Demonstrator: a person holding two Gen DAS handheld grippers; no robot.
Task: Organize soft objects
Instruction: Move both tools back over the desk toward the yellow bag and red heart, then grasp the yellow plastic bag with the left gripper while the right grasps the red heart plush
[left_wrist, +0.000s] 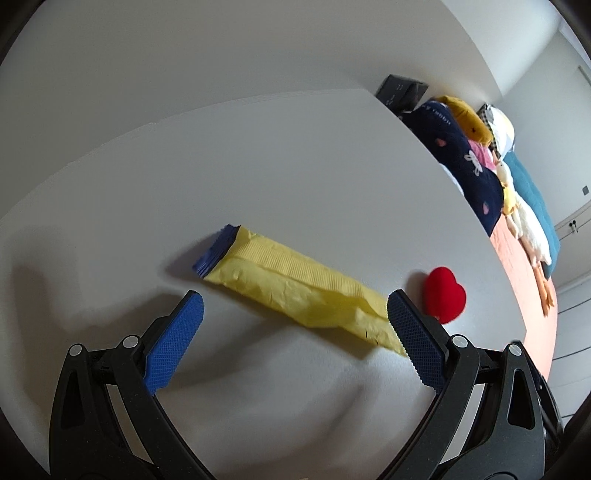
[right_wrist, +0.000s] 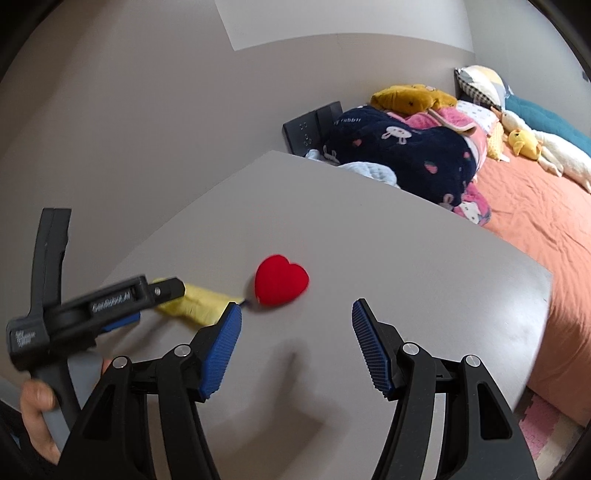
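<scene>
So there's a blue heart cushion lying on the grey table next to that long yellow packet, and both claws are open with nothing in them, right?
Almost. The heart cushion is red, not blue, as both wrist views show plainly. The rest holds: it lies on the grey table beside the long yellow packet, and the left claw and right claw are both open and hold nothing.

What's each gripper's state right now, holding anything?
Left gripper: open, empty, yellow cloth lying between its fingers on the table.
Right gripper: open, empty, short of the red heart.
</scene>
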